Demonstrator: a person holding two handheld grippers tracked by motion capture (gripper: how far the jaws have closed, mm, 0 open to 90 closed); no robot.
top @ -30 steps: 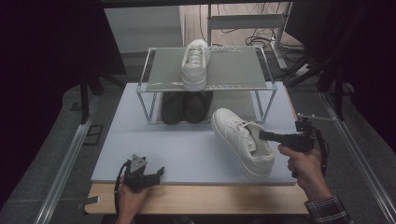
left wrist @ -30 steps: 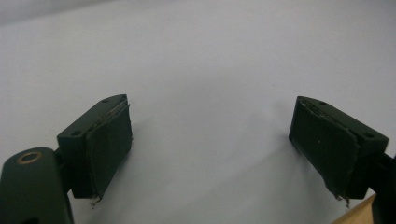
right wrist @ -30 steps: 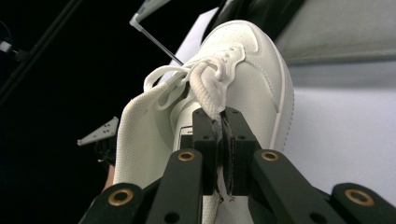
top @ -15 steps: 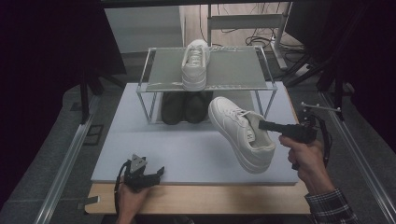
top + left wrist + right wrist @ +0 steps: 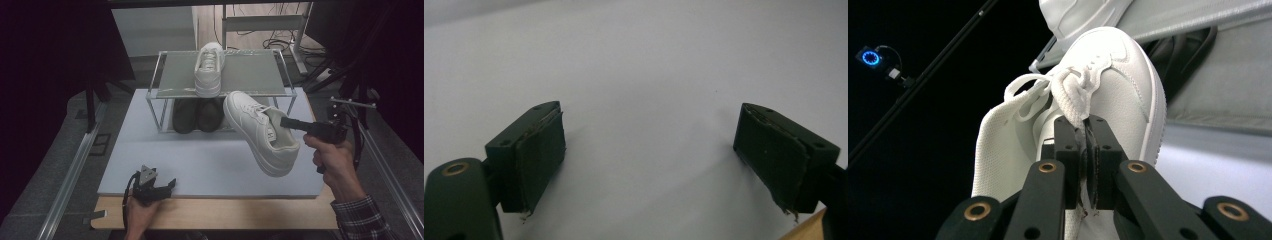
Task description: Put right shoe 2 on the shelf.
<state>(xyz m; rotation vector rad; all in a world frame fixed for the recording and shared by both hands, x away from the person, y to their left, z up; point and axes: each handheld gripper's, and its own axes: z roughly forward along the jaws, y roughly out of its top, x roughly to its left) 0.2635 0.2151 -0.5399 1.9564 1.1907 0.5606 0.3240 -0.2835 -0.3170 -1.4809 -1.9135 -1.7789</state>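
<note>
The white sneaker [image 5: 260, 132] is up in the air, clear of the grey mat [image 5: 200, 160], hanging tilted just in front of the metal rack [image 5: 280, 75] with its toe pointing toward the rack's right side. The right gripper [image 5: 287, 123] has it pinched tight by the collar at the laces, jaws clamped together on the fabric, and the right gripper view shows the lace bunched right at the pads [image 5: 1083, 145]. On top of the rack sits a second white sneaker [image 5: 209, 69], toe away from us. Beneath the shelf there's a pair of dark shoes [image 5: 197, 115], though it's murky under there. Over at the near edge, the left gripper [image 5: 159, 186] rests on the mat, jaws spread wide, nothing between them.
</note>
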